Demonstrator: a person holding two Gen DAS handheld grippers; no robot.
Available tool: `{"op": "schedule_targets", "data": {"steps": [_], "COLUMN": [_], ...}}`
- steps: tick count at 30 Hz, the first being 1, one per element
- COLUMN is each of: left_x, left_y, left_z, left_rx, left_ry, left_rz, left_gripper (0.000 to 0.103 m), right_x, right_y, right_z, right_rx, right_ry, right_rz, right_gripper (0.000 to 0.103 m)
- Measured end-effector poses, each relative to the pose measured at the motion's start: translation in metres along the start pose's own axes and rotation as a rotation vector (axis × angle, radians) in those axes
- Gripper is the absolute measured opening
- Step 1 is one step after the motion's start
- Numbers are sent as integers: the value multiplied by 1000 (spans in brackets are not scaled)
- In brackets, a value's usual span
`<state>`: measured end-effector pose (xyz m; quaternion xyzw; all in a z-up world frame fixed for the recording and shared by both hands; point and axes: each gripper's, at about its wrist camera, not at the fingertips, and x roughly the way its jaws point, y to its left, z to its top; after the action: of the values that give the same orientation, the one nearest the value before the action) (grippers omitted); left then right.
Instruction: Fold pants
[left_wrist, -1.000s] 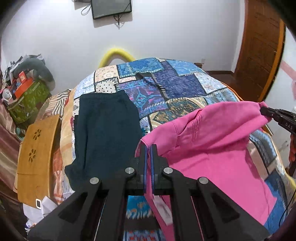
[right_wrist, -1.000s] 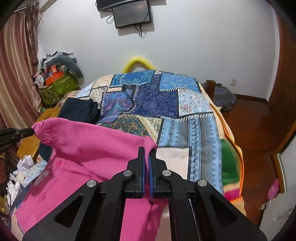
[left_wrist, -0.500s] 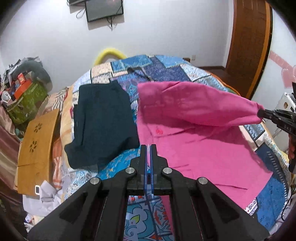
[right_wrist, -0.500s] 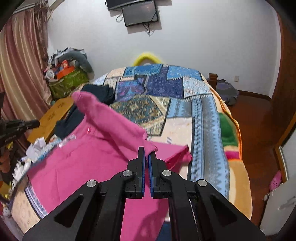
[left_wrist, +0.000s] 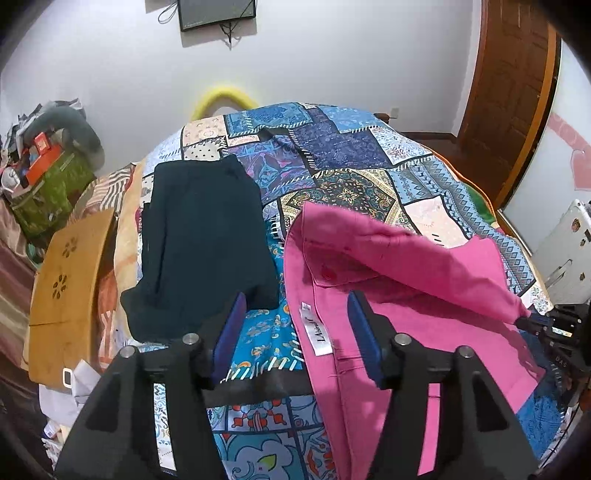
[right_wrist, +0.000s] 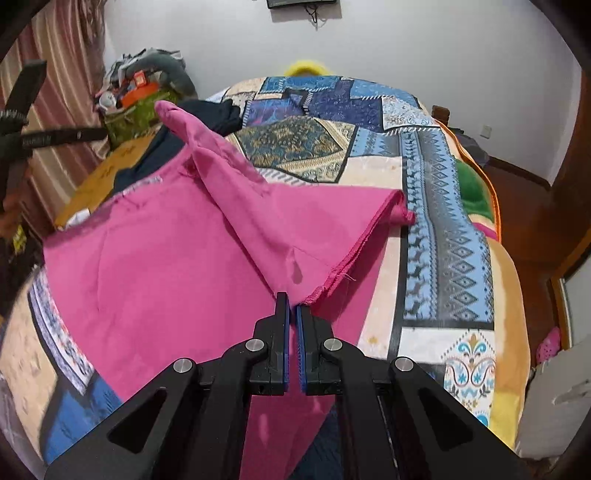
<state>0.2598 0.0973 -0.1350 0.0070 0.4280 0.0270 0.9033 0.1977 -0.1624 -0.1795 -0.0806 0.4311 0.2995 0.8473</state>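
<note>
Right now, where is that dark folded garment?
In the left wrist view the dark folded garment lies on the patchwork bedspread, left of the pink pants, beside the wooden board at the bed's edge.

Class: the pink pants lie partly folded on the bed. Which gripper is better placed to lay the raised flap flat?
Right. The right gripper is clamped on the pink pants at the raised flap's edge. The left gripper has just opened; its pads touch nothing.

White label (left_wrist: 317, 333) sewn inside the pink pants (left_wrist: 424, 321), its dark lettering sideways and too small to make out. Letters "DAS" on the right gripper (left_wrist: 532, 320) body. Nothing else readable.
</note>
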Motion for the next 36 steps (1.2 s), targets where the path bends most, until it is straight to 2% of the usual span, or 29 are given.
{"op": "schedule_targets", "data": {"steps": [7,11,13,14,15,17,18,22,25,32,34,36], "left_x": [5,3,2,2,1,0,0,1,4,18,23,29], "left_y": [-8,-9,-10,-11,-11,-12,-13,-19,-22,-35,-39,-45], "left_z": [-15,-23,-24,-25,-26,-26,-27,-27,-27,-27,-26,-24], "left_rx": [43,54,60,64,65,65,68,92,106,167,189,212], "left_ry": [25,26,21,18,16,11,10,13,26,65,73,76], "left_rz": [12,22,30,33,34,34,36,45,36,28,30,29], "left_gripper": [67,70,73,75,77,79,79,80,80,81,86,87], "right_x": [-5,-11,-18,-23,-28,-37,-41,-34,-10,51,58,63], "right_y": [-10,-15,-18,-18,-18,-13,-8,17,38,62,62,60], "right_z": [-14,-19,-19,-18,-17,-13,-9,10,26,45,48,52], "right_rx": [33,37,54,63,70,66,49,-25,-96,-216,-233,-231], "right_ry": [-4,25,28,22,10,-20,-39,-45,-4,121,129,143], "right_rz": [-56,-90,-85,-79,-69,-44,-29,25,62,16,3,5], "right_gripper": [3,5,9,17,30,46,46,46,46,45,33,11]}}
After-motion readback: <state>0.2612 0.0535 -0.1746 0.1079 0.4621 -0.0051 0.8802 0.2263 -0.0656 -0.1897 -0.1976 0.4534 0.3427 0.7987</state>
